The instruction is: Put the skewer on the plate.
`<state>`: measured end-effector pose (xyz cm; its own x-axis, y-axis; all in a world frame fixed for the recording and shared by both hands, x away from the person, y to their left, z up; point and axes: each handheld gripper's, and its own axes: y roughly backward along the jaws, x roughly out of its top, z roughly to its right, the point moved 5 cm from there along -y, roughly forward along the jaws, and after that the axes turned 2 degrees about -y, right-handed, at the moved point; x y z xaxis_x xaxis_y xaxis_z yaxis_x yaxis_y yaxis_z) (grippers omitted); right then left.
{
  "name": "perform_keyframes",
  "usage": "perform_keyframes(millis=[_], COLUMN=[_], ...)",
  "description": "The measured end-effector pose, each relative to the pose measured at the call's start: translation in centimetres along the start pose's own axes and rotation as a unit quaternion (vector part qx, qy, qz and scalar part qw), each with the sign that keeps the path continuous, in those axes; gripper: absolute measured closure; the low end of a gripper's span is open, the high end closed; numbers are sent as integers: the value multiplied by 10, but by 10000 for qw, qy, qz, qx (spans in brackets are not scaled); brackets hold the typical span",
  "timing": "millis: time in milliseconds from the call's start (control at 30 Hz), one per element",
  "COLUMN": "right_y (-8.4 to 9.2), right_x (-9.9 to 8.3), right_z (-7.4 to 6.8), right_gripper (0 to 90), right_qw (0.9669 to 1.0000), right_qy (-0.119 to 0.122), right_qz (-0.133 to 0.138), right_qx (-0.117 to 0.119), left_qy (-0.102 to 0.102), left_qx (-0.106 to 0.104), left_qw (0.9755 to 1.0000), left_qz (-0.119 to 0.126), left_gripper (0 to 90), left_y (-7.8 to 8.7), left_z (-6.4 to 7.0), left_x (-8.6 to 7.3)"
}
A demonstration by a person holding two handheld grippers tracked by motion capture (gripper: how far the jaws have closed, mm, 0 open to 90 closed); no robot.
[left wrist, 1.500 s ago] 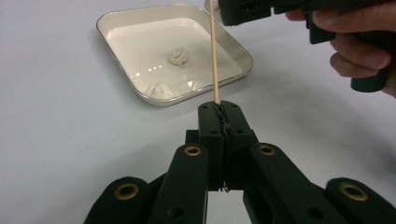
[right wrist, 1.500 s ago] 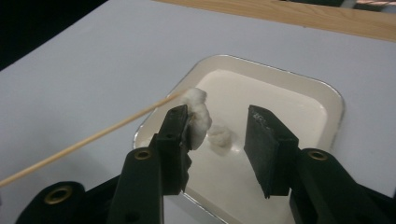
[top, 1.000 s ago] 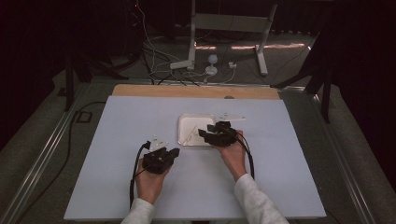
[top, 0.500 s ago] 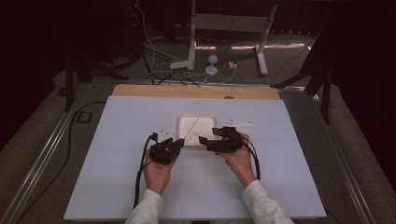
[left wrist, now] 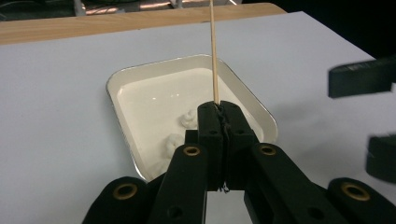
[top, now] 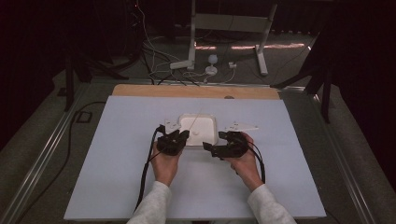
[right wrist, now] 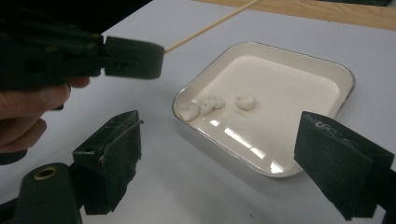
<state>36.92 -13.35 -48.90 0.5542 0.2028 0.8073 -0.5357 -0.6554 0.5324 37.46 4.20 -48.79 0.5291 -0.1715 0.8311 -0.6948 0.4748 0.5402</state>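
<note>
Inside, white tray (right wrist: 299, 70) holds three pale lumps (right wrist: 212, 103).

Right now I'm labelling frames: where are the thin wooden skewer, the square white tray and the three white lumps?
Thin wooden skewer (left wrist: 214, 56): left gripper view, mid-shaft.
Square white tray (right wrist: 343, 77): right gripper view, far rim.
White lumps (right wrist: 211, 102): right gripper view, middle lump.

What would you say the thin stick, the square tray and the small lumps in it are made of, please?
Stick: probably wood or bamboo, pale tan, matte, straight and thin. Tray: glossy white, perhaps enamelled metal or ceramic, with sharp reflections and a darker rim line. Lumps: soft-looking, white and irregular, maybe marshmallow or dough; I can't tell which.
</note>
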Motion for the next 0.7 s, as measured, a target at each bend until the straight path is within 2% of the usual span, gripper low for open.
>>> perform_keyframes(millis=[233, 433, 700], right_y=[6, 16, 29], right_x=[-6, -11, -17], right_z=[4, 7, 11], right_gripper=[140, 130, 133], right_qw=[10000, 9998, 9996], right_qy=[-22, -59, -117], right_qz=[25, 142, 253], right_qx=[-64, -122, -110], left_qy=[86, 188, 171], left_qx=[123, 206, 378], left_qw=[9999, 9996, 9986], left_qz=[-32, -93, -329], left_gripper=[892, 891, 891], left_y=[-9, -23, -40], left_z=[-1, -1, 0], left_x=[2, 1, -6])
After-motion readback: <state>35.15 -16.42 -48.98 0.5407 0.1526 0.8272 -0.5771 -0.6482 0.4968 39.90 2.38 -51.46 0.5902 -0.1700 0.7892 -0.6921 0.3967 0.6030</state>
